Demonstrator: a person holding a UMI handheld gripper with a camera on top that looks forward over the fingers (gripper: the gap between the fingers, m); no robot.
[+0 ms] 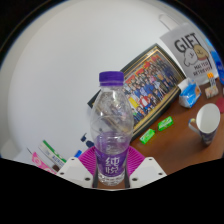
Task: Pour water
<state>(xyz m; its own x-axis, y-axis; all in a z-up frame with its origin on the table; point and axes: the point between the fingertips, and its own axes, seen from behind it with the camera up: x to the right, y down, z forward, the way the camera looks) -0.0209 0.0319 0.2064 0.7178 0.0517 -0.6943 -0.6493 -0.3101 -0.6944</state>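
My fingers (pixel 112 180) are mostly hidden: only the pink pads (pixel 88 158) show on either side of the bottle's (pixel 112 125) base, and the bottle's foot blocks the tips. I have it clenched between both pads, upright, purple cap (pixel 111 77) on. Its label (pixel 112 166) carries marks I cannot read. How much water is inside I cannot make out through the clear plastic.

The white tabletop (pixel 60 90) spreads wide and bare to my left and ahead. My right is crowded: a framed photo (pixel 153 82) leans just behind the bottle, a box marked GIFT (pixel 193 55) stands beyond it, and a white cup (pixel 206 121) sits lower down. Green packets (pixel 156 129) lie near the bottle's right. Small coloured things (pixel 48 160) by my left finger are cut off.
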